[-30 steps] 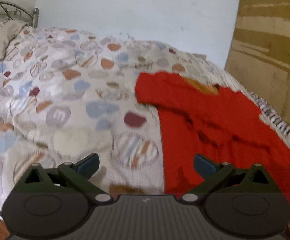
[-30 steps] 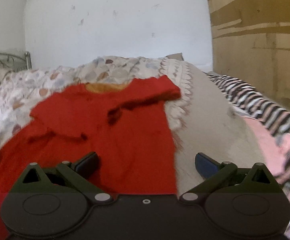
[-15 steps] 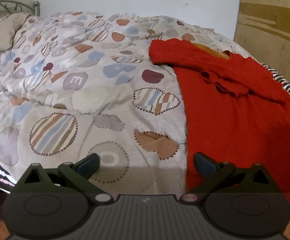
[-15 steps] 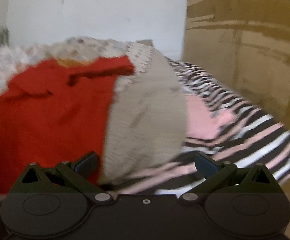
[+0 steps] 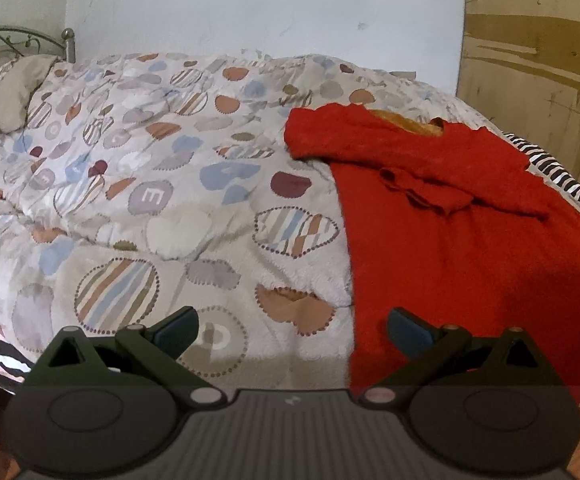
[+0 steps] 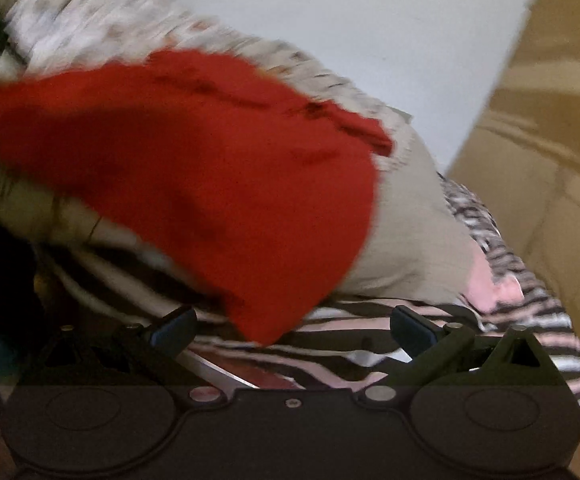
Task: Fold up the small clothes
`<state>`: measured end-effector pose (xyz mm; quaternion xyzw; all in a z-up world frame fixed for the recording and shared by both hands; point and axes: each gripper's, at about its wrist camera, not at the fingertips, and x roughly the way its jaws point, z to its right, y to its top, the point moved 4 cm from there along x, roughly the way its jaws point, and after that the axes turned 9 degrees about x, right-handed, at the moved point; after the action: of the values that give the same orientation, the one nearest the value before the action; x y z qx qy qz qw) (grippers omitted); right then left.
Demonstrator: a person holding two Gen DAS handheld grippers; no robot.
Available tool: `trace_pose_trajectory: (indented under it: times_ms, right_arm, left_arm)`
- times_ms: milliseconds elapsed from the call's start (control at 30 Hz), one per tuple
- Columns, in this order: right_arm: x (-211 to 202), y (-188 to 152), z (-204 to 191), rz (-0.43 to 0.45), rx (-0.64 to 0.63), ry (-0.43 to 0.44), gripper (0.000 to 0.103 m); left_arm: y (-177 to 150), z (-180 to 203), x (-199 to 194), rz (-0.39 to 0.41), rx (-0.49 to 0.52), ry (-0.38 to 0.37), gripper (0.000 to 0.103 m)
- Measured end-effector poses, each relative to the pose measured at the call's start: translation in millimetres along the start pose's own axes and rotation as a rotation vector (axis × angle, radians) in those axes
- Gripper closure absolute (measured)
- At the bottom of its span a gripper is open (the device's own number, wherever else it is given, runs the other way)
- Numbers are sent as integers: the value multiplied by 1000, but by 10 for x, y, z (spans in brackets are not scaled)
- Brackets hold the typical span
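Item: red garment [image 5: 461,240], one piece, lying spread face-up on the patterned quilt [image 5: 162,208] that is covering the bed. Its collar end, showing an orange lining, is pointing toward the white wall [image 5: 266,4]; its hem end is draping over the near edge of the quilt. One short sleeve is reaching out onto the quilt's printed circles, and a small rumpled fold is sitting across the chest.

Left tool [image 5: 293,330]: hovering at the near edge of the quilt, its two blue-tipped fingers [image 5: 176,328] standing wide apart and gripping nothing. The garment's side edge is running down between the fingers; the finger nearer the garment is showing in front of the red cloth, the other in front of the quilt. Contact with the cloth is not showing.

Right tool [image 6: 293,330]: tilted, jaws likewise spread wide and holding nothing. This view is heavily blurred, so the detail is uncertain; the garment's [image 6: 194,168] lower corner appears to be hanging just beyond the fingers, close to the gap between them, without touching.

Surroundings: a striped sheet [image 6: 521,292] is lying under the quilt at the garment's far side; a beige pillow [image 5: 14,96] and a metal headboard [image 5: 18,40] are sitting at the quilt's far corner from the garment; a wooden panel [image 5: 537,64] is standing beyond the garment's collar.
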<state>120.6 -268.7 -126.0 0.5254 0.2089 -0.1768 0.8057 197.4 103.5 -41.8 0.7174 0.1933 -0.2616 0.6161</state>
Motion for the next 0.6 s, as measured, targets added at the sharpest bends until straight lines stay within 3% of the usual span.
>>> trace_pose_trajectory:
  times_ms: [133, 267, 533, 600]
  right_arm:
    - [192, 16, -171, 6, -123, -143, 1]
    - [232, 76, -207, 54, -195, -194, 4]
    - [179, 221, -157, 61, -294, -85, 36]
    - [124, 235, -177, 53, -343, -60, 51]
  left_arm:
    - [2, -5, -28, 1, -3, 2, 1]
    - [-21, -6, -39, -8, -5, 6, 1]
    - [-11, 66, -71, 4, 11, -8, 1]
    - [0, 87, -92, 16, 17, -15, 1]
